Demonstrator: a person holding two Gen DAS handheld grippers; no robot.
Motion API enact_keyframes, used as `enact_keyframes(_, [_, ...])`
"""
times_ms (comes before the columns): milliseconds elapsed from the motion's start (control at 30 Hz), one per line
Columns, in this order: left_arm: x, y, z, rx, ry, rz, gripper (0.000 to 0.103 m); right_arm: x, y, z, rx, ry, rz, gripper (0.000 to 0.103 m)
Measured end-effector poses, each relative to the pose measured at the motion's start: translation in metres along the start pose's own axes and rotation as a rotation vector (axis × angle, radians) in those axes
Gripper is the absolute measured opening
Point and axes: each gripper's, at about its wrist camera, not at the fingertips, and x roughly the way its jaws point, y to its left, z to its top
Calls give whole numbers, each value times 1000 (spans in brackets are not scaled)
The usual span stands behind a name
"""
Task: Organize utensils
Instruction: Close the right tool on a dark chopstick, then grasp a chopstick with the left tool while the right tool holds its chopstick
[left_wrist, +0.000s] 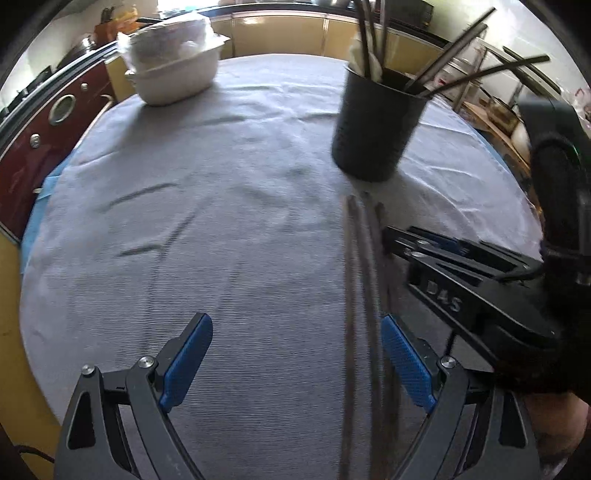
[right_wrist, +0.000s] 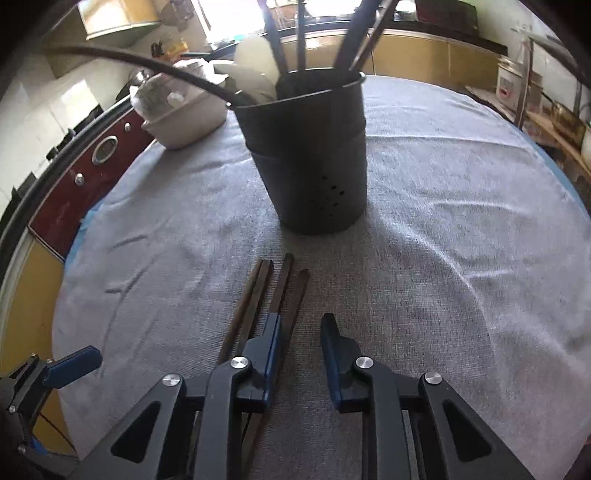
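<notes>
Four dark chopsticks (right_wrist: 275, 291) lie flat on my table (right_wrist: 443, 221), long axis running from me toward the black holder (right_wrist: 310, 158), ends just short of it. My right gripper (right_wrist: 301, 354) and left gripper (left_wrist: 295, 362) both have jaws apart, empty.

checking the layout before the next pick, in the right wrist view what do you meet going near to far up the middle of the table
right gripper, open → loose chopsticks lying on the grey cloth → black utensil holder with chopsticks standing in it → yellow cabinets beyond the table
</notes>
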Motion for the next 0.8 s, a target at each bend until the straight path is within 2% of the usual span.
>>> enact_keyframes(200, [13, 3, -4, -9, 37, 22, 93, 2, -9, 2, -2, 14, -27, 21])
enact_keyframes(233, [15, 4, -5, -12, 43, 24, 93, 2, -13, 1, 1, 20, -39, 11])
enact_keyframes(267, [16, 6, -7, -16, 47, 21, 93, 1, -16, 0, 0, 17, -41, 8])
enact_keyframes(467, [18, 3, -17, -5, 46, 11, 93, -8, -52, -8, 117, 16, 74, 7])
enact_keyframes(600, [18, 4, -23, 16, 21, 41, 92, -12, -72, -15, 210, 8, 163, 7])
enact_keyframes(767, [15, 3, -34, 32, -7, 68, 92, -13, -75, -21, 245, -21, 204, 7])
enact_keyframes(800, [14, 4, -35, 29, -13, 69, 88, -13, -76, -22, 250, -25, 209, 7])
